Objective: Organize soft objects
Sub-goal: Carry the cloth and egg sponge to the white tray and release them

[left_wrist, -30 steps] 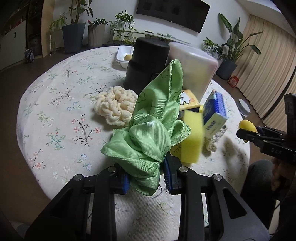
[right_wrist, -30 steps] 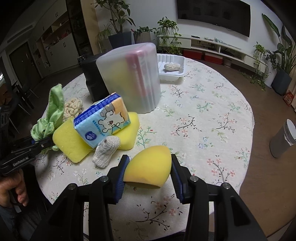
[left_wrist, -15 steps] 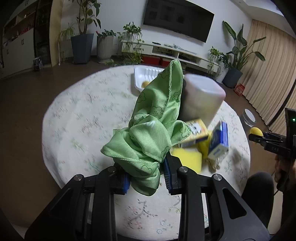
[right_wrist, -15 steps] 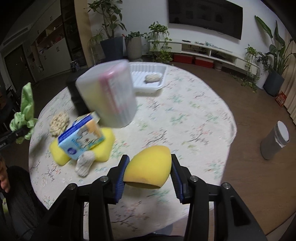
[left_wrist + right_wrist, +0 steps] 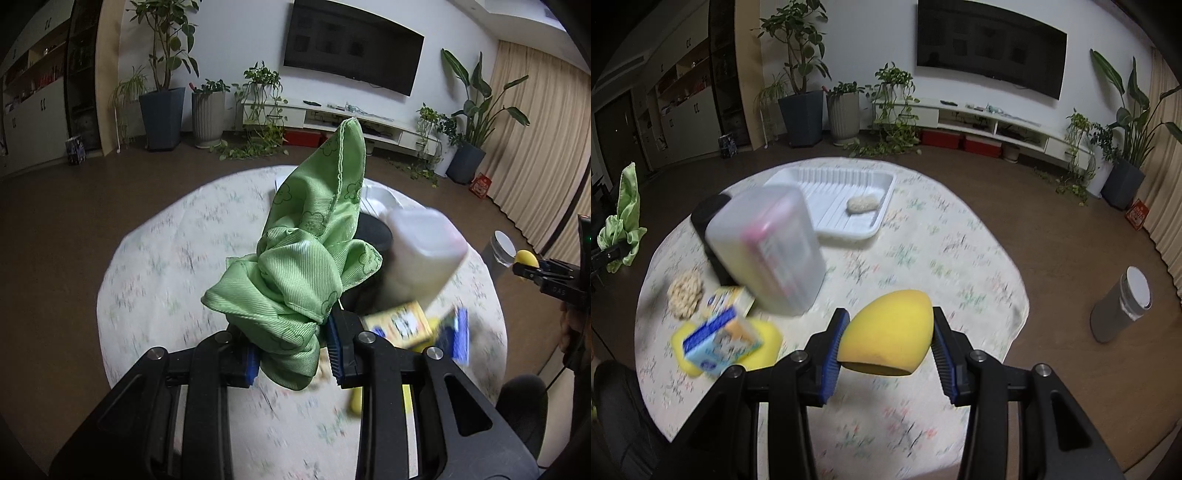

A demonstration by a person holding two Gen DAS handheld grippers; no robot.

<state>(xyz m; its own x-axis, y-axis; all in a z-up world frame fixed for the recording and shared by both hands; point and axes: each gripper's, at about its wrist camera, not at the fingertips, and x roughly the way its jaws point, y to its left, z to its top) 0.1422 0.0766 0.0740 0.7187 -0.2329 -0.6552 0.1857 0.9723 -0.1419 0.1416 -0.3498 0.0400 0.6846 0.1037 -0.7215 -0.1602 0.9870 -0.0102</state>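
Note:
My left gripper [image 5: 293,349] is shut on a crumpled green cloth [image 5: 310,251] and holds it high above the round table [image 5: 166,266]. The cloth also shows at the far left of the right wrist view [image 5: 624,221]. My right gripper [image 5: 886,347] is shut on a yellow egg-shaped sponge [image 5: 886,338], also high above the table; it shows small at the right of the left wrist view [image 5: 527,258]. On the table lie a cream knitted scrubber [image 5: 685,293], a flat yellow sponge [image 5: 764,345] and a blue tissue pack [image 5: 720,341].
A white tray [image 5: 831,199] with a small beige pad [image 5: 862,204] sits at the table's far side. A clear plastic container [image 5: 768,251] and a black container [image 5: 709,218] stand mid-table. A grey bin [image 5: 1119,310] stands on the floor to the right.
Both grippers have risen well above the table and pulled back, each still holding its object. The table items now look smaller and lower in both views.

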